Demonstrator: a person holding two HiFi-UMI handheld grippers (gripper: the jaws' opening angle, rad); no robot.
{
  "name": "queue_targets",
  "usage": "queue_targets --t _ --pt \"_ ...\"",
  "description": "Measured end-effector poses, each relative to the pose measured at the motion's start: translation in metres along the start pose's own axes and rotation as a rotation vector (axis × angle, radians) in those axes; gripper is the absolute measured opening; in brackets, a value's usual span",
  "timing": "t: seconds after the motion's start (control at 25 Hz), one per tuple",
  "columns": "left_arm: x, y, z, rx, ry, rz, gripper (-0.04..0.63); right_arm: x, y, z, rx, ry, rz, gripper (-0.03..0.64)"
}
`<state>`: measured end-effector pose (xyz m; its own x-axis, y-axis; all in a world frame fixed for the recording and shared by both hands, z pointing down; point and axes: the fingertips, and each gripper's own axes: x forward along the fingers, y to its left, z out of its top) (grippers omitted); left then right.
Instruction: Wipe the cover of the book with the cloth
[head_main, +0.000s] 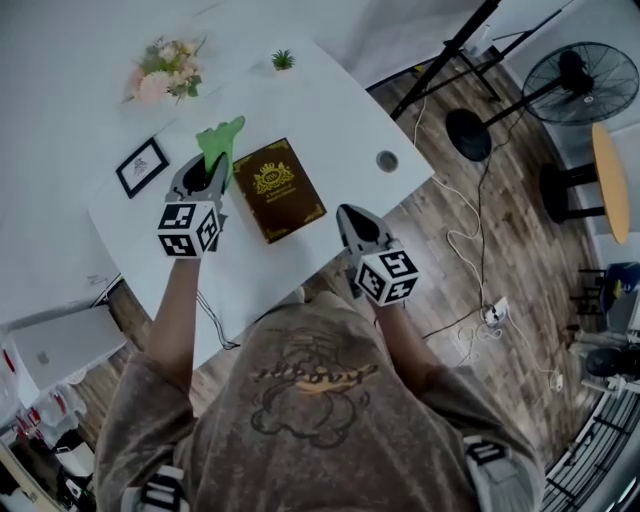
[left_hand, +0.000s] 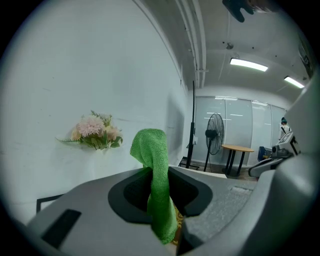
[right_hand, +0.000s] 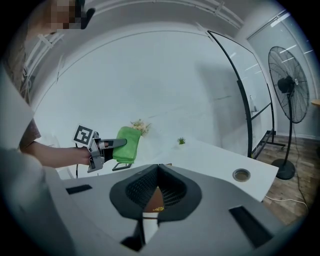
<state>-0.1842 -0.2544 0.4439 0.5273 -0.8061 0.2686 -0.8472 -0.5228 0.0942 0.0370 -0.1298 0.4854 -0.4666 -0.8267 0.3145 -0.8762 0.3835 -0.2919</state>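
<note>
Nearest the person, the right gripper (head_main: 348, 212) hangs over the near edge of the table (head_main: 330, 120). Its jaws are closed together with nothing between them, and its own view shows only a slit at the tips. A little further out, the left gripper (head_main: 212, 162) is clamped on the green cloth (head_main: 222, 138), which sticks up past the jaws and flops over, with a tail drooping below. The cloth looks light, soft and limp, so it probably needs pressing flat onto the cover rather than dragging by the pinched fold. Between the two grippers lies the brown book (head_main: 278, 188), flat on the table with its cover up, just beside the cloth. It looks stiff and could slide on the smooth top, so steadying it at a near corner seems wise. Beyond stand a picture frame (head_main: 142, 165), flowers (head_main: 165, 70) and a small plant (head_main: 283, 60).
</note>
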Motion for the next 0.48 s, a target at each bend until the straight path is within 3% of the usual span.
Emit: queue_targets --t 0.48 --pt "0.046 0.018 -0.067 0.012 0.125 0.019 0.077 0.025 -0.029 -0.002 0.0 0.051 0.038 0.003"
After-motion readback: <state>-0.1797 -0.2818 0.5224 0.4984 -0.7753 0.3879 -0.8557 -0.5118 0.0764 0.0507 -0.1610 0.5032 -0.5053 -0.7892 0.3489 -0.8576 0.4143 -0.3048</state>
